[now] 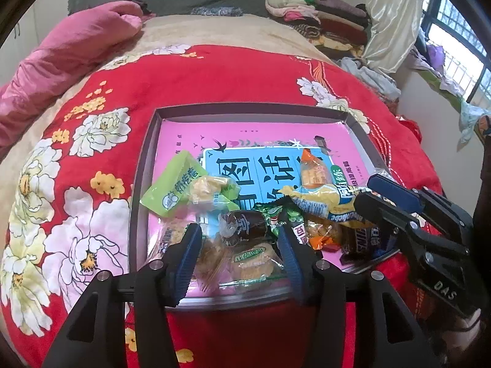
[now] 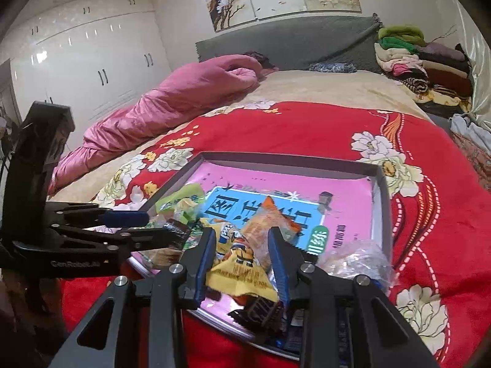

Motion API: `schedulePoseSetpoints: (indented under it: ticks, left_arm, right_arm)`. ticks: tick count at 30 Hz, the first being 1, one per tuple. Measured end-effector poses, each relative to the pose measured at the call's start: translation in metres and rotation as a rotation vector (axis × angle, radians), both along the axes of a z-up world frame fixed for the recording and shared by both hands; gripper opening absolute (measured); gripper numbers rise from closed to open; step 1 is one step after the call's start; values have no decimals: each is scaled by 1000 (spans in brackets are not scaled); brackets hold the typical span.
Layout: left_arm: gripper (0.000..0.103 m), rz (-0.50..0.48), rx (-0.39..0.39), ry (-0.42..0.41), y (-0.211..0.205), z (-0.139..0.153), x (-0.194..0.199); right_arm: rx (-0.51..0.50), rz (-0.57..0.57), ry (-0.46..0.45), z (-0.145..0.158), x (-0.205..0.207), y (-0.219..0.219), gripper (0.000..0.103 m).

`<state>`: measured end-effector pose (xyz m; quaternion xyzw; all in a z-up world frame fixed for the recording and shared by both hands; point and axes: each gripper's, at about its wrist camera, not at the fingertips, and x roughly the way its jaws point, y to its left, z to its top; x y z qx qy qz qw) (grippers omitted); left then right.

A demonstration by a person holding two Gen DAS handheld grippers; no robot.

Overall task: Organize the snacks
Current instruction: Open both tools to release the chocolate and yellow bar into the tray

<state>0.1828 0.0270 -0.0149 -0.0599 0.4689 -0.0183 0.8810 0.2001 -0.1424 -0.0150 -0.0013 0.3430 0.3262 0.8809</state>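
A shallow grey box (image 1: 147,153) (image 2: 383,202) lined with a pink and blue book cover lies on the red flowered bedspread. Several wrapped snacks are piled at its near end. My left gripper (image 1: 239,239) is open over the pile, its jaws on either side of a dark brown wrapped sweet (image 1: 245,227) and a clear-wrapped pastry (image 1: 251,260). A green packet (image 1: 175,184) lies to the left. My right gripper (image 2: 242,242) is open around a yellow snack bag (image 2: 242,273) and an orange packet (image 2: 270,217); it also shows in the left wrist view (image 1: 380,190).
A pink quilt (image 2: 172,104) lies along the bed's left side. Folded clothes (image 2: 423,61) are stacked at the far right by the grey headboard (image 2: 291,43). White wardrobes (image 2: 86,61) stand at the left. A window (image 1: 454,30) is at the right.
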Motion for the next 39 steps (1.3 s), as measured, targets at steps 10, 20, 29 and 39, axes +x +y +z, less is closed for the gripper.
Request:
schedulePoseSetpoints:
  ticks: [10, 20, 29, 39]
  left_arm:
    - [67, 10, 7, 1, 1, 6, -8]
    - [71, 16, 12, 10, -1, 8, -15]
    - [78, 10, 12, -1, -6, 15, -25]
    - [79, 26, 17, -24, -11, 25, -36]
  right_arm:
    - [5, -64, 5, 1, 5, -14, 41]
    - [-27, -98, -5, 0, 5, -20, 47]
    - [-5, -101, -71, 10, -3, -21, 48]
    - [32, -176, -194, 38, -25, -40, 65]
